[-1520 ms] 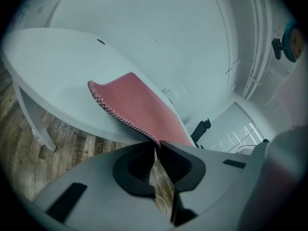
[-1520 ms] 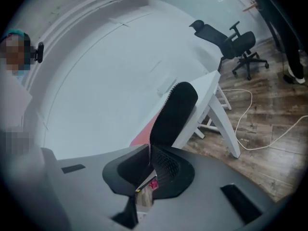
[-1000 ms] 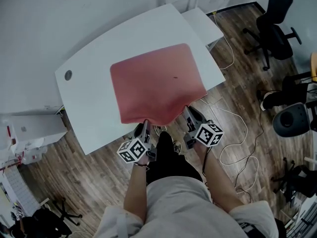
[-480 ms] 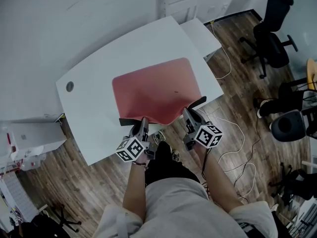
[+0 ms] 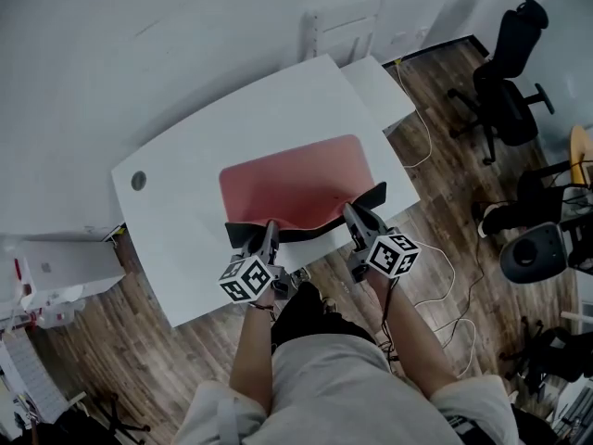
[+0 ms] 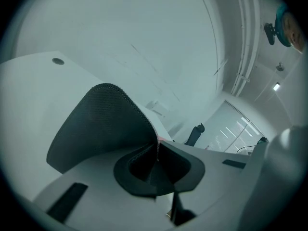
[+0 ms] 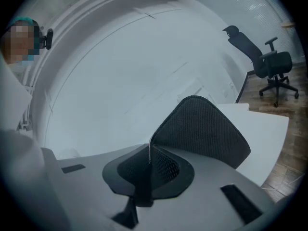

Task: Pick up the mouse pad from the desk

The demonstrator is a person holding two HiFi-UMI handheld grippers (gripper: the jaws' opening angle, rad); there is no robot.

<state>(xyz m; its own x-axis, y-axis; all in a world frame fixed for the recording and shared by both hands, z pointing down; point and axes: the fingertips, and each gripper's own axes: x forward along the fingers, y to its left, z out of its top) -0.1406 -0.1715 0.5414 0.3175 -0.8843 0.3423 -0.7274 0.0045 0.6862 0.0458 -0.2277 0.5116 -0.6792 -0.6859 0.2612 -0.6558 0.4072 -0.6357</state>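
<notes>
Gripping the mouse pad mid-frame by its near corners, left tongs and right tongs pinch only thin edge, so the far half resting on the surface could drag it loose.

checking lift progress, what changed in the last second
The near edge of the mouse pad has been lifted above the desk, baring its black underside. The left hand-held gripper and right hand-held gripper stay shut on it; its far part still lies flat.

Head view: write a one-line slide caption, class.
Left claw and right claw pinch the red mouse pad by its upturned near edge over the white desk.
</notes>
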